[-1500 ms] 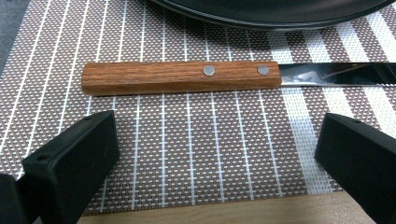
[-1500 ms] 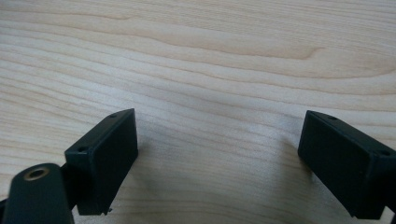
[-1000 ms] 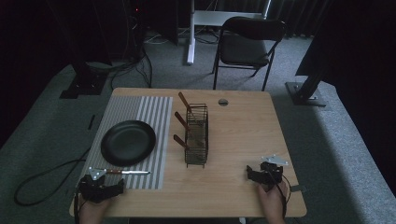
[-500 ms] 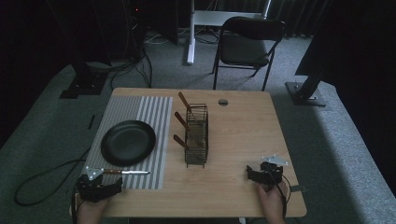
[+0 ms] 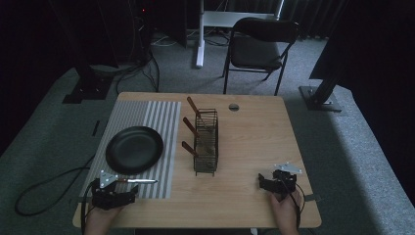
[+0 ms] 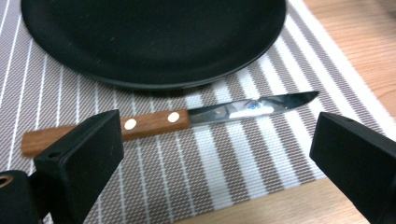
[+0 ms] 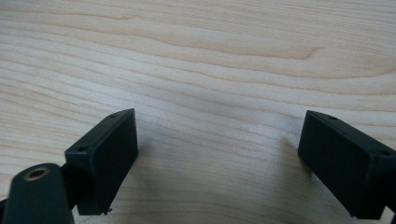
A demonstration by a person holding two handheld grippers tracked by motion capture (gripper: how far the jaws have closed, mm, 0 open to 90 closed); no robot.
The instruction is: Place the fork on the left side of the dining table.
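A knife with a wooden handle (image 6: 154,122) (image 5: 137,181) lies on the striped placemat (image 5: 156,117), its blade pointing right, just in front of a black plate (image 5: 134,149) (image 6: 154,42). My left gripper (image 5: 113,198) (image 6: 217,135) sits at the table's front left, right behind the knife. Its jaws are open wide and hold nothing. At the front right, my right gripper (image 5: 276,183) (image 7: 219,135) hovers low over bare wood, open and empty.
A wire rack (image 5: 205,142) stands mid-table with three wooden handles (image 5: 190,128) sticking out to its left. A round cable hole (image 5: 234,106) is near the far edge. A chair (image 5: 259,49) stands beyond the table.
My left gripper has shifted a little to the right behind the knife. The knife, the plate and the right gripper have stayed put.
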